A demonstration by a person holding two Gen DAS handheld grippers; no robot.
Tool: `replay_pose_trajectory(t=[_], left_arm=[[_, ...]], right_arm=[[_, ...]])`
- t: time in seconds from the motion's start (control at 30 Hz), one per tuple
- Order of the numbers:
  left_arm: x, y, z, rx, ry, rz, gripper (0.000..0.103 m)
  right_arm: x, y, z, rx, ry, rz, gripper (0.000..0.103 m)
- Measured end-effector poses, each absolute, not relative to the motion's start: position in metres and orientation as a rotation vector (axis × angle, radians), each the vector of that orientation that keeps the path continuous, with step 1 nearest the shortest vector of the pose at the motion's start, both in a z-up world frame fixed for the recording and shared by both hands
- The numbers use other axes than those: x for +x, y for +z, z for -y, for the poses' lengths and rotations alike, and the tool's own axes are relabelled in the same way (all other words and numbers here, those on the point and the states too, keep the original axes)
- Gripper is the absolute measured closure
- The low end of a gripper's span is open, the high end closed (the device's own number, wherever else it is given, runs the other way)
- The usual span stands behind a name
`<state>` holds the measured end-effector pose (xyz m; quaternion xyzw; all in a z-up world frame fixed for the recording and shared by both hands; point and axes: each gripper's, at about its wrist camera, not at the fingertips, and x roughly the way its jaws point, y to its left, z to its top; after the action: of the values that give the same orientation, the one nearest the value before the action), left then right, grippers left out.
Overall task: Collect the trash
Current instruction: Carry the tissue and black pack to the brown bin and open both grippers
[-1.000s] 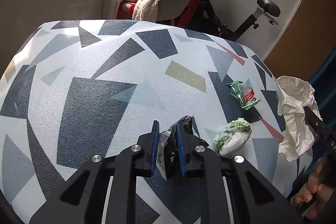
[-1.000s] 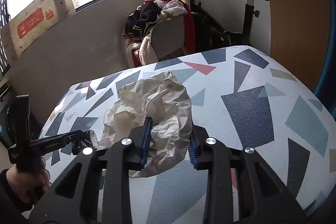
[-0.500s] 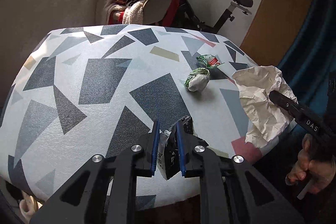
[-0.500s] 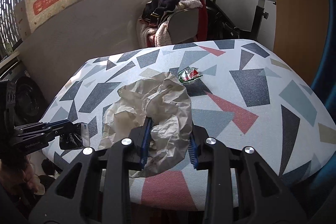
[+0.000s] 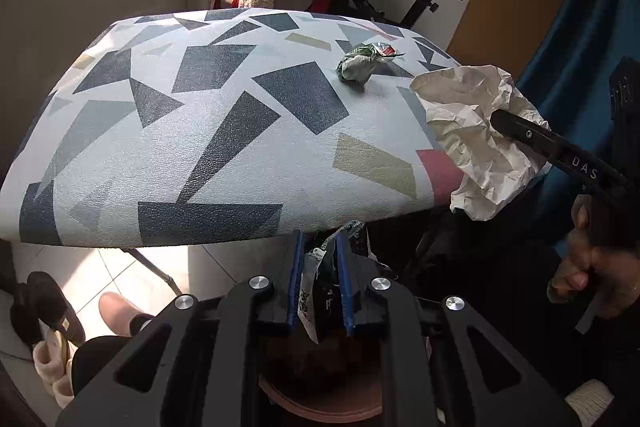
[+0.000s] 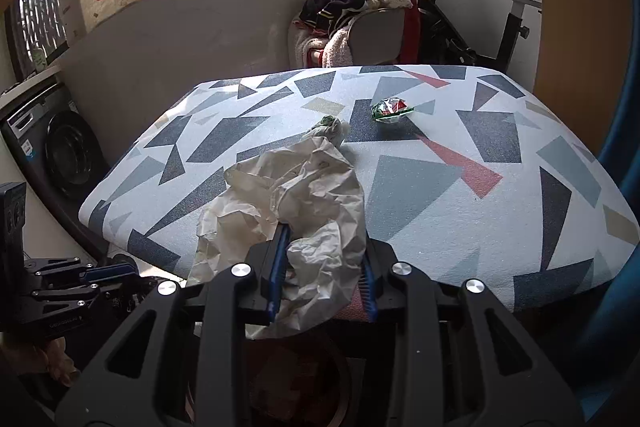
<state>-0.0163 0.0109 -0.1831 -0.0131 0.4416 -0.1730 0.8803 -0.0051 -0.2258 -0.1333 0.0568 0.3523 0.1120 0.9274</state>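
Note:
My left gripper [image 5: 318, 267] is shut on a crumpled black-and-white wrapper [image 5: 316, 291], held past the near edge of the patterned table [image 5: 200, 155]. Under it sits a round reddish-brown bin [image 5: 320, 401]. My right gripper [image 6: 324, 267] is shut on a large crumpled beige paper [image 6: 304, 195], also at the near edge, with the bin [image 6: 296, 379] dark below it. In the left wrist view that paper [image 5: 476, 135] hangs at the right. On the table lie a green-white wad [image 5: 354, 67] and a green-red wrapper [image 6: 390, 109]. The left gripper [image 6: 120, 271] shows low at the left.
Behind the table stand a chair piled with clothes [image 6: 356, 15] and an exercise bike [image 6: 516, 11]. A washing machine [image 6: 60, 147] is at the left. Slippered feet [image 5: 116, 307] rest on the tiled floor under the table's near edge.
Both grippers have drawn back from over the table to beyond its near edge, each still holding its trash. The bin below has come into view.

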Motion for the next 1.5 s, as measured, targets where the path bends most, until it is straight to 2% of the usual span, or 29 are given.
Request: replay_pose_trajectory(t=[0.07,0.1,0.17,0.23,0.37,0.43,0.47,0.63,1.07,1.23,1.3,1.33,1.43,1.5], left_arm=[[-0.022,-0.187,-0.011,-0.023,-0.365,-0.935,0.084],[-0.024,-0.189,-0.011,-0.027,-0.371,-0.944,0.08],[-0.024,-0.189,-0.013,-0.053,-0.376,-0.953,0.064],[-0.026,-0.185,-0.016,-0.078,-0.373,-0.936,0.042],[-0.028,-0.171,-0.017,-0.063,-0.342,-0.878,0.026],[-0.03,-0.163,-0.018,-0.045,-0.321,-0.843,0.014],[-0.03,-0.16,-0.018,-0.033,-0.311,-0.827,0.012],[-0.029,-0.154,-0.023,-0.024,-0.281,-0.799,0.008],[-0.022,-0.158,-0.035,-0.033,-0.243,-0.808,0.007],[-0.021,-0.16,-0.037,-0.037,-0.237,-0.813,0.007],[-0.021,-0.161,-0.037,-0.037,-0.235,-0.815,0.007],[-0.02,-0.161,-0.037,-0.037,-0.234,-0.815,0.007],[-0.019,-0.162,-0.037,-0.037,-0.234,-0.818,0.007],[-0.019,-0.163,-0.038,-0.037,-0.233,-0.82,0.007]], right_arm=[[-0.01,-0.137,0.225,0.112,0.237,-0.729,0.07],[-0.012,-0.138,0.224,0.11,0.24,-0.732,0.07],[-0.016,-0.141,0.224,0.108,0.243,-0.738,0.07],[-0.019,-0.145,0.224,0.107,0.249,-0.749,0.07],[-0.026,-0.156,0.221,0.097,0.263,-0.78,0.07],[-0.029,-0.163,0.218,0.091,0.275,-0.801,0.07],[-0.03,-0.167,0.215,0.091,0.284,-0.814,0.07],[-0.033,-0.189,0.201,0.076,0.326,-0.882,0.07],[-0.031,-0.207,0.181,0.016,0.375,-0.963,0.068],[-0.032,-0.211,0.176,-0.008,0.386,-0.979,0.064],[-0.031,-0.213,0.173,-0.018,0.388,-0.989,0.06],[-0.031,-0.214,0.173,-0.021,0.391,-0.996,0.055],[-0.032,-0.214,0.17,-0.031,0.394,-0.998,0.021],[-0.032,-0.213,0.169,-0.036,0.4,-0.991,0.014]])
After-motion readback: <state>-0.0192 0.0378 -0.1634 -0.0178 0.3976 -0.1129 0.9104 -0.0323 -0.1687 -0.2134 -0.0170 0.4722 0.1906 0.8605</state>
